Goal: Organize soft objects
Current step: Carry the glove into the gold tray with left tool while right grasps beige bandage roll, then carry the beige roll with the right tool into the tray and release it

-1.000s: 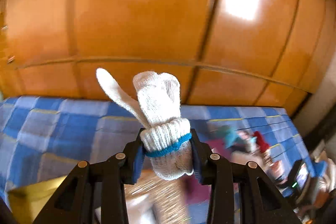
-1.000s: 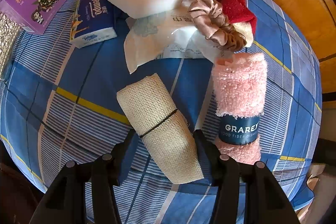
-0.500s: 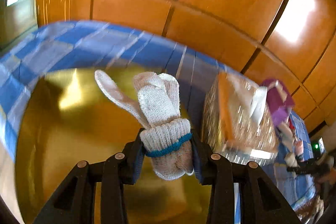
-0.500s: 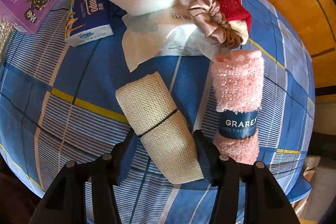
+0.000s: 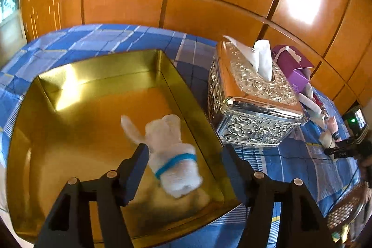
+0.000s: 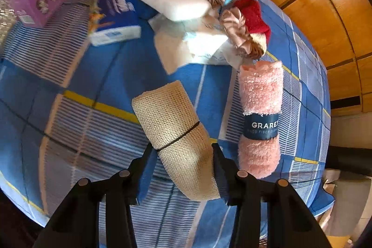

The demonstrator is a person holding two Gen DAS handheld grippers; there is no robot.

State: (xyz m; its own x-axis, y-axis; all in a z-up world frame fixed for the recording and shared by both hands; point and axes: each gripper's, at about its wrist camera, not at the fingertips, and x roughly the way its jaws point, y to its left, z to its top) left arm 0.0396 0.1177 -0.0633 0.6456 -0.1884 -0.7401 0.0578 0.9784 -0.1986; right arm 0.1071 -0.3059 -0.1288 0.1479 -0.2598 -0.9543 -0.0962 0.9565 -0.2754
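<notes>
Our left hand-held gripper (image 5: 184, 158) has just been opening, and its jaws now stand wide apart with the white glove bundle (image 5: 172, 155) loose between them, touching neither pad. The bundle is blurred, so we judge it is dropping into the gold tin (image 5: 69, 76) right below and ahead of the jaws, near the tin's right wall. The silver tissue box (image 5: 251, 99) sits just beyond that wall, to the right.

Our right hand-held gripper (image 6: 182, 152) has just been closing around the beige mesh roll (image 6: 172, 127), and both pads look pressed to its near end. The roll's long axis runs away from the jaws, up and slightly left, so the grip crosses its short width. The pink towel roll (image 6: 261, 94) lies just right of the jaws, nearly parallel, not touching. The remaining pile of soft things (image 6: 209, 15) lies farther ahead, so the right hand is nearer to them.

The tin is not in the right wrist view.
</notes>
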